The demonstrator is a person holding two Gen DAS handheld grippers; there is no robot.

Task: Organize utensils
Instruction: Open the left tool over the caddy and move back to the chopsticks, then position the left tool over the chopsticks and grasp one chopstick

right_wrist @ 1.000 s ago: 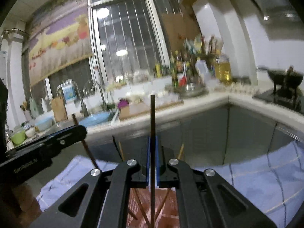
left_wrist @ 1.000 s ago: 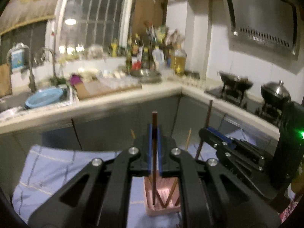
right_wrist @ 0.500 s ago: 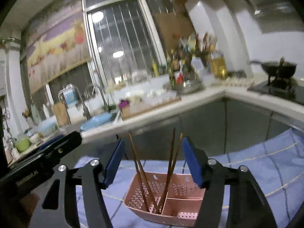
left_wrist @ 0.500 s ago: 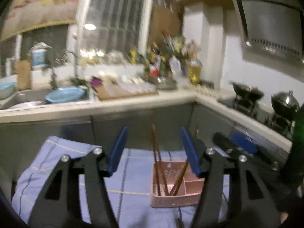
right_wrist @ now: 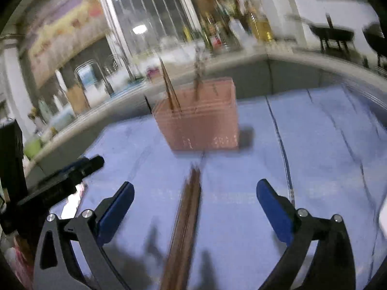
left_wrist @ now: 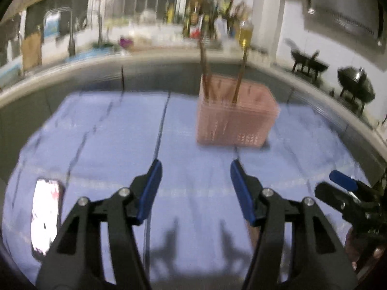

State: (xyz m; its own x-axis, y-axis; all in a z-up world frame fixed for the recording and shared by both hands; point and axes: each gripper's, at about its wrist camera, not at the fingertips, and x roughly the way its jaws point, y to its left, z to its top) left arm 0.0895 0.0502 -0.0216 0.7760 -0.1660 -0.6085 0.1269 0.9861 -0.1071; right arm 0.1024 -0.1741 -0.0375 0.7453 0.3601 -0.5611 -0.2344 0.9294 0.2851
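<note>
A pink slotted basket [left_wrist: 235, 118] [right_wrist: 200, 120] stands on the blue cloth with several brown chopsticks [left_wrist: 205, 72] [right_wrist: 169, 87] upright in it. My left gripper [left_wrist: 196, 169] hangs open and empty above the cloth, short of the basket. My right gripper [right_wrist: 196, 188] is open with its jaws still opening. Blurred brown chopsticks [right_wrist: 188, 217] lie on the cloth between and below its fingers, untouched by the pads. Each gripper shows in the other's view: the right gripper [left_wrist: 343, 188] at the right edge, the left gripper [right_wrist: 72, 171] at the left.
A lit phone [left_wrist: 46, 215] lies on the blue checked cloth [left_wrist: 108, 133] at the near left. A kitchen counter [left_wrist: 157, 55] with a sink, bottles and a stove with pots [left_wrist: 355, 87] runs behind the table. Both views are motion-blurred.
Each gripper let go of the chopstick it held over the basket and opened. Both pulled back and down toward the cloth, so the basket now stands farther ahead.
</note>
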